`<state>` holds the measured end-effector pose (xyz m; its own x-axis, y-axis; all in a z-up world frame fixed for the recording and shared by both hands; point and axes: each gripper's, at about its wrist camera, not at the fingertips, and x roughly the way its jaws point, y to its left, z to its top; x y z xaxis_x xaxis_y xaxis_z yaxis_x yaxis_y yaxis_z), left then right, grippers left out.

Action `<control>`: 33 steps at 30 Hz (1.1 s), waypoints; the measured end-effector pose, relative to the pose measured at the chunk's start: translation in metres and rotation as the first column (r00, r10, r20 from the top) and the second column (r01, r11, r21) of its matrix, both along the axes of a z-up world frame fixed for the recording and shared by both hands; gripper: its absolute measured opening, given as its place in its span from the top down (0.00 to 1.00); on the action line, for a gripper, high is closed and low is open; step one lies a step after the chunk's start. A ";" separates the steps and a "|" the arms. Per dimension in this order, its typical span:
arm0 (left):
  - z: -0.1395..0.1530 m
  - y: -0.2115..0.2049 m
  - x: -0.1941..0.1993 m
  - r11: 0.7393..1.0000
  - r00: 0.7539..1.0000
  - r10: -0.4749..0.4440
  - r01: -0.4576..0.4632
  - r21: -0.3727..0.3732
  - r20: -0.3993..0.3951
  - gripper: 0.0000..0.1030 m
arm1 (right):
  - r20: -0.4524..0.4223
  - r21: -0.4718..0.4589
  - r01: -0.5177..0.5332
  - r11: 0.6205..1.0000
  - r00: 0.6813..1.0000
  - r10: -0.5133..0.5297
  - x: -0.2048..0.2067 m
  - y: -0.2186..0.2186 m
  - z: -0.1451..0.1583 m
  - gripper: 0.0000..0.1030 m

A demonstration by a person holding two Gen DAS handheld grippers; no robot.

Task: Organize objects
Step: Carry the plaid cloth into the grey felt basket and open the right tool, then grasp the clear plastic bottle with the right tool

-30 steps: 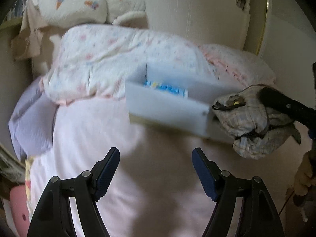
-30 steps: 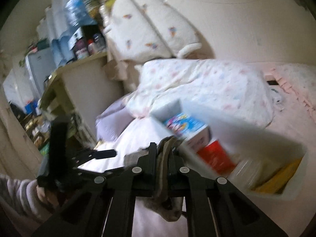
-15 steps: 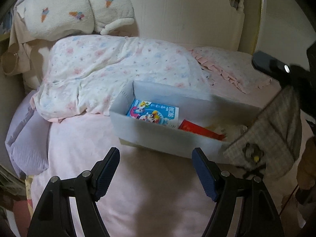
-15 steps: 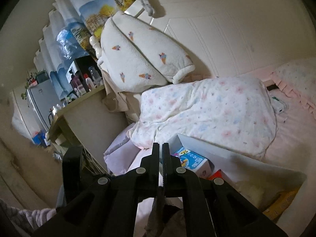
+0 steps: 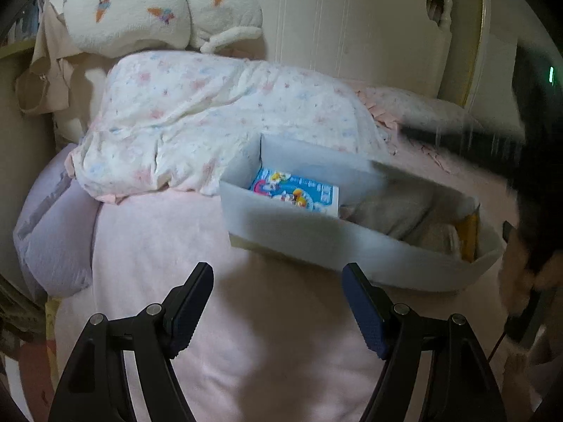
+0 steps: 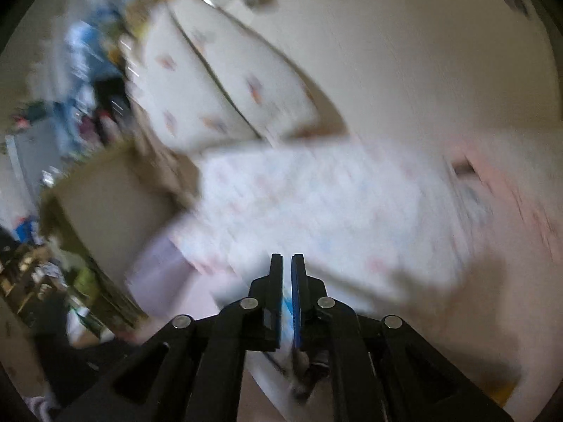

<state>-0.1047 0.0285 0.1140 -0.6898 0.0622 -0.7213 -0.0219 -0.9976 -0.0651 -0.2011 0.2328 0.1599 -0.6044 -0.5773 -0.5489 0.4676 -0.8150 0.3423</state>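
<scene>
A white storage box (image 5: 316, 242) lies on the pink bed. Inside it are a blue cartoon-printed carton (image 5: 299, 193), a pale plaid cloth pouch (image 5: 390, 211) and a yellow item (image 5: 469, 232) at the right end. My left gripper (image 5: 278, 302) is open and empty, held over the pink sheet in front of the box. My right gripper (image 6: 287, 263) has its jaws nearly together; the right wrist view is motion-blurred and nothing shows clearly between the fingertips. It appears as a dark blur (image 5: 527, 161) at the right of the left wrist view.
A floral duvet (image 5: 211, 119) is bunched behind the box, a lilac pillow (image 5: 52, 228) lies at the left, an ice-cream-print cushion (image 5: 140, 3) leans on the white headboard (image 5: 352, 28). A cluttered shelf (image 6: 91, 183) stands beside the bed.
The plaid pouch that hung from my right gripper beside the box now lies inside the box. The right gripper has swung up and away fast. The left gripper stayed open, barely moving.
</scene>
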 end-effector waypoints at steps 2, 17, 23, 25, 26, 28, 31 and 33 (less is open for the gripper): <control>-0.008 -0.001 0.002 1.000 1.000 0.000 0.000 0.006 0.021 0.29 | 0.062 0.039 0.046 0.998 0.997 -0.048 0.009 0.009 -0.030 0.75; -0.041 0.007 0.030 0.998 0.997 -0.044 0.047 -0.046 0.067 0.28 | -0.059 0.010 -0.147 0.989 0.987 0.147 0.093 0.018 -0.029 0.57; -0.058 0.001 0.045 0.998 0.993 -0.055 0.059 -0.038 0.108 0.28 | -0.061 -0.059 -0.587 0.808 0.810 0.584 0.146 -0.002 -0.039 0.52; -0.062 -0.002 0.049 0.998 0.992 -0.057 0.062 -0.032 0.116 0.29 | -0.063 -0.037 -0.692 0.721 0.722 0.689 0.163 -0.009 -0.043 0.52; -0.064 -0.003 0.051 0.998 0.991 -0.057 0.062 -0.033 0.121 0.29 | -0.058 -0.024 -0.724 0.689 0.689 0.723 0.167 -0.012 -0.046 0.52; -0.068 -0.006 0.054 0.998 0.989 -0.046 0.051 -0.035 0.140 0.29 | -0.017 -0.014 -0.791 0.611 0.612 0.791 0.173 -0.019 -0.052 0.52; -0.074 -0.015 0.056 1.000 0.986 -0.017 0.018 -0.008 0.167 0.29 | 0.058 0.001 -0.865 0.501 0.500 0.864 0.177 -0.029 -0.058 0.58; -0.077 -0.022 0.057 1.000 0.984 0.005 -0.007 0.007 0.176 0.29 | 0.117 0.039 -0.906 0.421 0.422 0.899 0.183 -0.034 -0.063 0.60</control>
